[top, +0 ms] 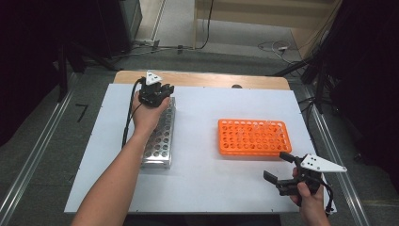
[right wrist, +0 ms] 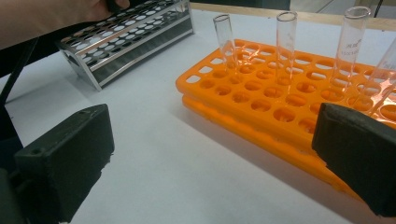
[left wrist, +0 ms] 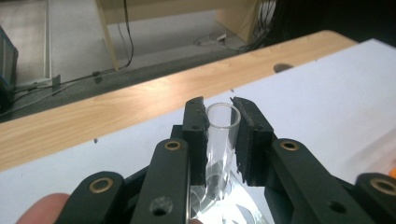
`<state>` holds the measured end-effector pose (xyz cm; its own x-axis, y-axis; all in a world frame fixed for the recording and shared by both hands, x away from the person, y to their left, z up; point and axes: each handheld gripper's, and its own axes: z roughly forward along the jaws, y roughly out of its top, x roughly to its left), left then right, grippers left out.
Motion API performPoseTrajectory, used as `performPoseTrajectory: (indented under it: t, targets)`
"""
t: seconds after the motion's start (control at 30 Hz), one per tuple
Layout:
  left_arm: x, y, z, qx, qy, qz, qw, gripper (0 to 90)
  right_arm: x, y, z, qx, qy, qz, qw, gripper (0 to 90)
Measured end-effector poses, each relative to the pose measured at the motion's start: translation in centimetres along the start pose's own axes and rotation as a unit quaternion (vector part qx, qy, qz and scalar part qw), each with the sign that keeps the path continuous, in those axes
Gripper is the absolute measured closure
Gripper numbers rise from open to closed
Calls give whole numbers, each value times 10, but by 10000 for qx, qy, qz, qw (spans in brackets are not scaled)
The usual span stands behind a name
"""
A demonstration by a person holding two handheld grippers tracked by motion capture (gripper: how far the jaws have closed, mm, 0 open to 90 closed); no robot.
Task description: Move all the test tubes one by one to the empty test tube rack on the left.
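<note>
- The left gripper (top: 155, 92) sits over the far end of the metal test-tube rack (top: 160, 136), which lies on the left half of the white table top (top: 202, 183), its long side running away from the person.
- In the left gripper view, the jaws are clamped on a clear glass test tube (left wrist: 222, 128); the black pads press its wall on both sides just under the open rim.
- The tube stands nearly upright between the pads, mouth up, and its lower part goes down toward the shiny rack top below the jaws; whether the bottom sits in a hole cannot be told.
- The right gripper (top: 278, 172) hovers near the table's front right corner, just in front of the orange test-tube rack (top: 251, 137).
- Its jaws stand wide apart with nothing between them; in the right gripper view they frame bare table and the near edge of the orange rack (right wrist: 261, 93).
- Several clear tubes (right wrist: 286, 42) stand upright in the far rows of the orange rack, toward its right end.
- The two racks lie well apart, bare table between them.
- The person's left forearm (top: 117, 174) reaches in along the metal rack.
- A wooden table edge (top: 202, 79) shows beyond the white top.
</note>
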<state>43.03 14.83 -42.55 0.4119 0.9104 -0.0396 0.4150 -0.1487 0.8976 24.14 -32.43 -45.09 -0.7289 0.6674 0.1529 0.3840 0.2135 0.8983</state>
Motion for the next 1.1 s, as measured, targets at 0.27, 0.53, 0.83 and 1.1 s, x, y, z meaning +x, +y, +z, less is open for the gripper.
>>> performPoseTrajectory:
  t: [0.27, 0.53, 0.83, 1.1]
  targets:
    - [3, -2, -3, 147, -175, -172, 9996, 745, 0, 0, 0, -11, -14, 23, 10000, 0]
    - [3, -2, -20, -109, -373, -413, 9984, 462, -2, 2, 1, -25, -87, 77, 9999, 0]
    - [-10, -10, -49, -338, -643, -399, 9966, 183, -8, 9, 3, -56, -265, 159, 9995, 0]
    - [-22, -21, -84, -569, -871, -379, 9939, 48, -21, 14, 7, -2, -577, 250, 9980, 21]
